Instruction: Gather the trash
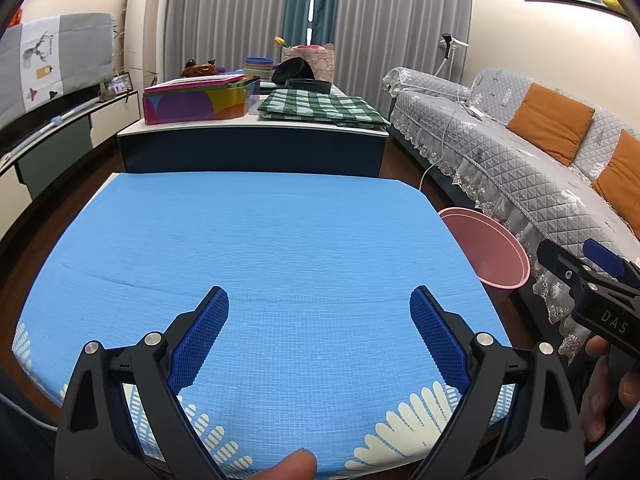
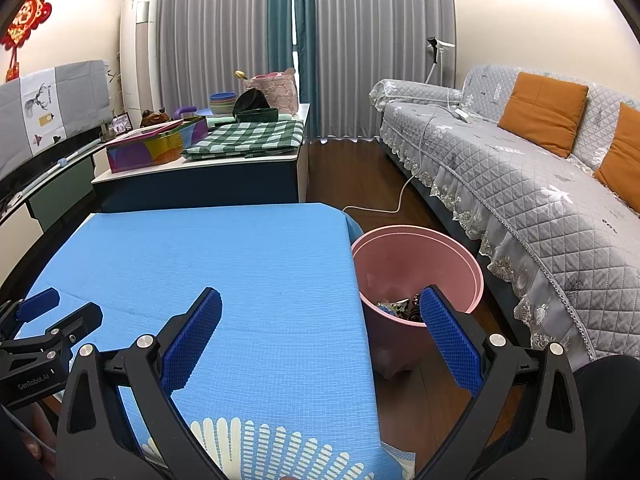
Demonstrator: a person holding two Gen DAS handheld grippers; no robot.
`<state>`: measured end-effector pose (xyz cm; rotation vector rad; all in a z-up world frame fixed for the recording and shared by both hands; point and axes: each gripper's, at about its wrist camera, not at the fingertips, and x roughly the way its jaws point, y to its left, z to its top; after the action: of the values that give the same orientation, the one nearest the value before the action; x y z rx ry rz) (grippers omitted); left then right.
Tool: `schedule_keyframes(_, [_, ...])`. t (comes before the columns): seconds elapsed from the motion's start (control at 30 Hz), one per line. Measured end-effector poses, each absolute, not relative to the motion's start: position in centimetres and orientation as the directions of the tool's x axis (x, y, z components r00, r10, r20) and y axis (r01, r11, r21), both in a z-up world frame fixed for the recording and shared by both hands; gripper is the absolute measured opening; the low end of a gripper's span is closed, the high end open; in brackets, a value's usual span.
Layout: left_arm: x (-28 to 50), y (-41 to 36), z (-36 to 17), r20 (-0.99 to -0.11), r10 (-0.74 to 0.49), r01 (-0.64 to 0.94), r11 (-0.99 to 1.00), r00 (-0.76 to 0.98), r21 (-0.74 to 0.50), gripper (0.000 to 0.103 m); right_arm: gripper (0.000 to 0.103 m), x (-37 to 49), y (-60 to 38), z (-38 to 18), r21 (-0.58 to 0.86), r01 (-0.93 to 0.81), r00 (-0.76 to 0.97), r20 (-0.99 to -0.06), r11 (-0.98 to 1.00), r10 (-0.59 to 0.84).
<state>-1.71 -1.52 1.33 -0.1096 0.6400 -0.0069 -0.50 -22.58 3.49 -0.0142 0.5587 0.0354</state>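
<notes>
A pink trash bin (image 2: 424,256) stands on the floor right of the blue-clothed table (image 2: 224,264); crumpled wrappers (image 2: 400,307) lie in its bottom. The bin also shows in the left wrist view (image 1: 486,252). My left gripper (image 1: 319,304) is open and empty over the table (image 1: 248,240). My right gripper (image 2: 320,306) is open and empty, its right finger above the bin's rim, its left finger over the table edge. Each gripper shows in the other's view: the right gripper (image 1: 576,264), the left gripper (image 2: 60,312).
A grey quilted sofa (image 2: 520,184) with orange cushions runs along the right, close to the bin. A low cabinet (image 2: 200,184) behind the table bears a colourful tin (image 2: 156,146), a checked cloth and bowls. A white cable (image 2: 396,200) lies on the wood floor.
</notes>
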Motion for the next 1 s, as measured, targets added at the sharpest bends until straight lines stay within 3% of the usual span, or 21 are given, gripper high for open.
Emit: schedule_keyframes(1.0, [-1.58,-1.51,1.56,-0.579,-0.020,-0.039,0.995,0.815,-0.090,0.090,0.098,-0.53,-22.24,3.13,-0.002,-0.044,0.845,-0.534,0.999,0.036])
